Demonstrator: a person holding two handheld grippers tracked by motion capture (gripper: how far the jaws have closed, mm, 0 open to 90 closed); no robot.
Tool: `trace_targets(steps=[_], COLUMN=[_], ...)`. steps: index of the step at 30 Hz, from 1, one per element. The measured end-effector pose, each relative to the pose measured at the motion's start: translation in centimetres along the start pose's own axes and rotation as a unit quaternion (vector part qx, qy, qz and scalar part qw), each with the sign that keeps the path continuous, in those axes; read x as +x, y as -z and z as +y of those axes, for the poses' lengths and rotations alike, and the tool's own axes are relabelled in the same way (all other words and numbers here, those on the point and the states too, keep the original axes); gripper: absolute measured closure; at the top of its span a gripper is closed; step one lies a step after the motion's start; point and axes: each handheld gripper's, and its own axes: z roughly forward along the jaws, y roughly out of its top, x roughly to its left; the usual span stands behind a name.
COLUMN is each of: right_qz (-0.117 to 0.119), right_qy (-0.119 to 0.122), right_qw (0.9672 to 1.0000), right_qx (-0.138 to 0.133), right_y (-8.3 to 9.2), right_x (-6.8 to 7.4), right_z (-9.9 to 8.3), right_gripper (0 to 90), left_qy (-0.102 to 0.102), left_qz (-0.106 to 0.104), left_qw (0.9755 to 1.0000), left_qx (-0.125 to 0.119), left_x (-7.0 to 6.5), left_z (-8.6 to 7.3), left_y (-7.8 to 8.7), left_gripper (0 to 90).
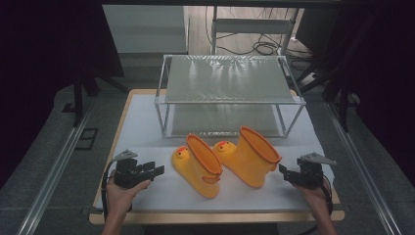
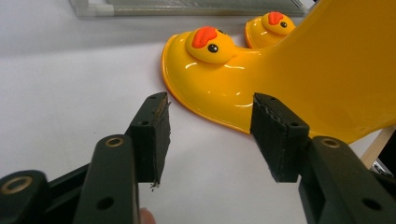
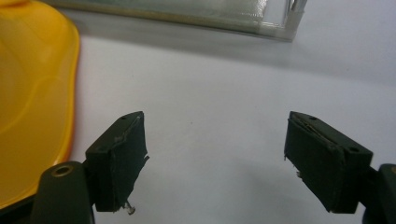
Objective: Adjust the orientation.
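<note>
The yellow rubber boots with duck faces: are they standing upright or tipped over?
Upright: both yellow rubber boots stand on their soles, orange-rimmed openings facing up.

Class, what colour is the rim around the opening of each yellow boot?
Orange, on both boots: left boot, right boot. High view shows it best.

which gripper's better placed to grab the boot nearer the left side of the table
Left. The left gripper sits open just beside the left boot, its jaws already pointed at the toe. The right gripper is next to the other boot, which stands between.
</note>
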Motion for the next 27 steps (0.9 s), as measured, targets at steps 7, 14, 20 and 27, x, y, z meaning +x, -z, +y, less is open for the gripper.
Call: trace_targets(steps=[7, 14, 20, 27], right_qz=[0.023, 0.032, 0.038, 0.041], right_qy=[0.024, 0.015, 0.02, 0.028], right_qw=[0.9994, 0.9991, 0.9989, 0.9987], right_qx=[-0.011, -0.024, -0.02, -0.01], right_y=[0.9, 1.2, 0.8, 0.4], right_x=[-0.2, -0.5, -0.3, -0.1], right_z=[-0.1, -0.1, -0.4, -0.6], right_gripper=[30.4, 32.7, 33.2, 33.6], left_qy=[-0.011, -0.001, -0.007, -0.034], left_qz=[0.017, 0.03, 0.031, 0.0], left_qw=[0.9998, 0.9994, 0.9993, 0.9994], left_qx=[-0.005, -0.017, -0.022, 0.001], left_x=[0.1, 0.6, 0.0, -3.0], left_z=[-0.1, -0.2, -0.2, -1.0], left_y=[0.4, 1.4, 1.8, -0.2], left_gripper=[52.9, 65.8, 86.8, 89.8])
